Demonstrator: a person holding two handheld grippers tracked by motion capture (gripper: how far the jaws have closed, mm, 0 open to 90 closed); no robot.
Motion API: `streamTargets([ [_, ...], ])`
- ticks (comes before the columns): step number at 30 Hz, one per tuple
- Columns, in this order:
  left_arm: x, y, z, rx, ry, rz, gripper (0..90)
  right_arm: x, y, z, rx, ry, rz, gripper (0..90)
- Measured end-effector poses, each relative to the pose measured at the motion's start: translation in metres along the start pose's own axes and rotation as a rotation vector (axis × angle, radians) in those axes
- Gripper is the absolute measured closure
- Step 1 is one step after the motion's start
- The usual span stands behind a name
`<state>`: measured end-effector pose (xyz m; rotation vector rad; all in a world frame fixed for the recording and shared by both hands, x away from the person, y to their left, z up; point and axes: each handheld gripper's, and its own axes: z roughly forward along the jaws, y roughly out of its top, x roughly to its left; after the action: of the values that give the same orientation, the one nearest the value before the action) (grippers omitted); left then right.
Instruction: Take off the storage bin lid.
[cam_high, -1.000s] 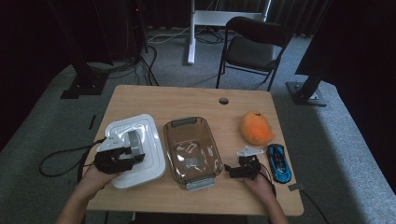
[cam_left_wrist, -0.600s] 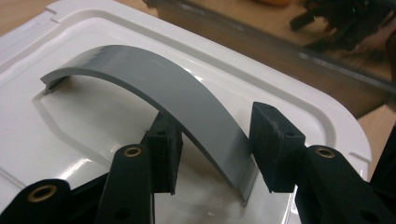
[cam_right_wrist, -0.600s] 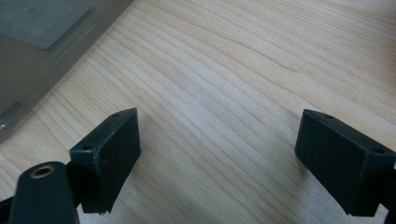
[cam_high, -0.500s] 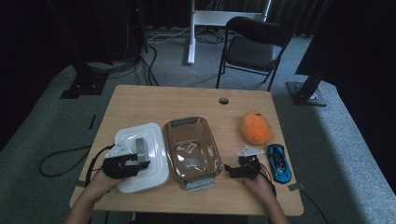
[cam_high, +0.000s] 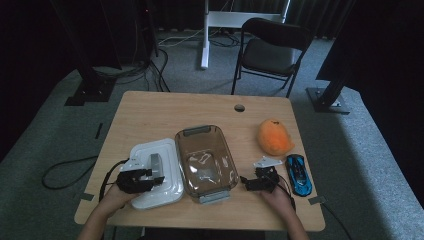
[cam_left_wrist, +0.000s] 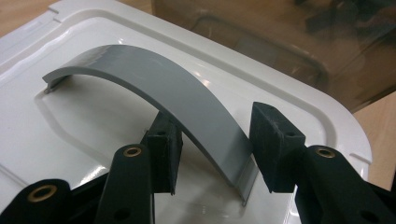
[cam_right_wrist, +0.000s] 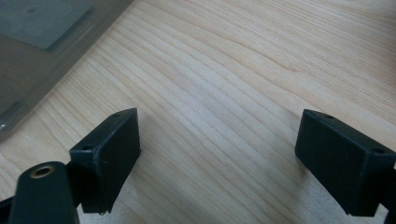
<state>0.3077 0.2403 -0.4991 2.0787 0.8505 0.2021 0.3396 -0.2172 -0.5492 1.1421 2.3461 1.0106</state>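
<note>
A white lid (cam_high: 167, 150) with a grey arched handle (cam_high: 156, 162) lies flat on the table, just left of a clear brownish container (cam_high: 205, 160). My left gripper (cam_high: 152, 177) is at the lid's near end, shut on the handle. In the left gripper view the handle (cam_left_wrist: 154, 79) runs between the two black pads over the lid (cam_left_wrist: 70, 126); the left pad touches it, and the right pad stands close against its edge. My right gripper (cam_high: 257, 182) rests low on the table right of the container's near corner. It stands open (cam_right_wrist: 219, 149) over bare wood.
An orange plush (cam_high: 274, 136) and a blue toy car (cam_high: 299, 172) lie on the right side of the table (cam_high: 165, 107). The container's wall (cam_right_wrist: 42, 46) is close to the right gripper's left. A cable hole (cam_high: 239, 107) sits near the far edge. A chair (cam_high: 272, 50) stands beyond.
My left gripper has come down and slightly toward the person with the lid, which now lies flat on the table. The right gripper has stayed put.
</note>
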Motion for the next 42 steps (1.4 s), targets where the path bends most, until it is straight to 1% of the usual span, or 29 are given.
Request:
streamTargets([
  [4, 0.004, -0.004, 0.006, 0.008, -0.006, -0.005, 55.3, 0.0, 0.0, 0.0, 0.0, 0.0, 0.0, 13.2],
  [6, 0.006, -0.006, 0.009, 0.006, -0.009, 0.002, 55.3, 0.0, 0.0, 0.0, 0.0, 0.0, -0.001, 13.2],
  [8, 0.008, -0.008, 0.012, -0.001, -0.017, -0.001, 55.3, 0.0, 0.0, 0.0, 0.0, 0.0, -0.001, 13.2],
  [11, 0.01, -0.01, 0.016, 0.001, -0.021, -0.002, 55.3, 0.0, 0.0, 0.0, 0.0, 0.0, -0.001, 13.2],
  [17, 0.011, -0.012, 0.021, 0.014, -0.023, 0.01, 55.3, 0.0, 0.0, 0.0, 0.0, 0.0, 0.0, 13.2],
  [18, 0.012, -0.012, 0.025, 0.023, -0.026, 0.011, 55.3, 0.0, 0.0, 0.0, 0.0, 0.0, -0.001, 13.2],
  [21, 0.013, -0.014, 0.027, 0.025, -0.035, 0.013, 55.4, 0.0, 0.0, 0.0, 0.0, 0.0, -0.001, 13.2],
  [23, 0.014, -0.014, 0.029, 0.03, -0.031, 0.011, 55.4, 0.0, 0.0, 0.0, 0.0, 0.0, 0.0, 13.2],
  [27, 0.015, -0.014, 0.03, 0.025, -0.038, 0.013, 55.2, 0.0, 0.0, 0.0, 0.0, 0.0, 0.0, 13.2],
  [28, 0.015, -0.014, 0.03, 0.028, -0.033, 0.013, 54.7, 0.0, 0.0, 0.0, 0.0, 0.0, -0.001, 13.2],
  [29, 0.016, -0.014, 0.03, 0.033, -0.032, 0.01, 52.0, 0.0, 0.0, 0.0, 0.0, 0.0, -0.001, 13.2],
  [30, 0.015, -0.014, 0.03, 0.034, -0.028, 0.013, 51.9, 0.0, 0.0, 0.0, 0.0, 0.0, -0.001, 13.2],
  [31, 0.015, -0.014, 0.03, 0.039, -0.016, 0.013, 48.3, 0.0, 0.0, 0.0, 0.0, 0.0, -0.001, 13.2],
  [32, 0.016, -0.014, 0.03, 0.046, -0.015, 0.012, 46.2, 0.0, 0.0, 0.0, 0.0, 0.0, -0.001, 13.2],
  [34, 0.016, -0.014, 0.03, 0.051, -0.002, -0.002, 40.4, 0.0, 0.0, 0.0, 0.0, 0.0, -0.001, 13.2],
  [36, 0.017, -0.014, 0.029, 0.059, -0.004, -0.006, 39.2, 0.0, 0.0, 0.0, 0.0, 0.0, -0.001, 13.2],
  [38, 0.017, -0.015, 0.028, 0.06, 0.012, -0.01, 33.6, 0.0, 0.0, 0.0, 0.0, 0.0, 0.0, 13.1],
  [39, 0.018, -0.015, 0.027, 0.058, 0.008, -0.013, 33.2, 0.0, 0.0, 0.0, 0.0, -0.002, 0.002, 13.1],
  [41, 0.018, -0.015, 0.025, 0.051, 0.009, -0.009, 27.2, -0.001, 0.0, -0.001, 0.001, -0.007, 0.006, 13.1],
  [42, 0.018, -0.015, 0.023, 0.05, 0.013, -0.009, 27.1, -0.001, -0.001, -0.001, 0.0, -0.007, 0.005, 13.1],
])
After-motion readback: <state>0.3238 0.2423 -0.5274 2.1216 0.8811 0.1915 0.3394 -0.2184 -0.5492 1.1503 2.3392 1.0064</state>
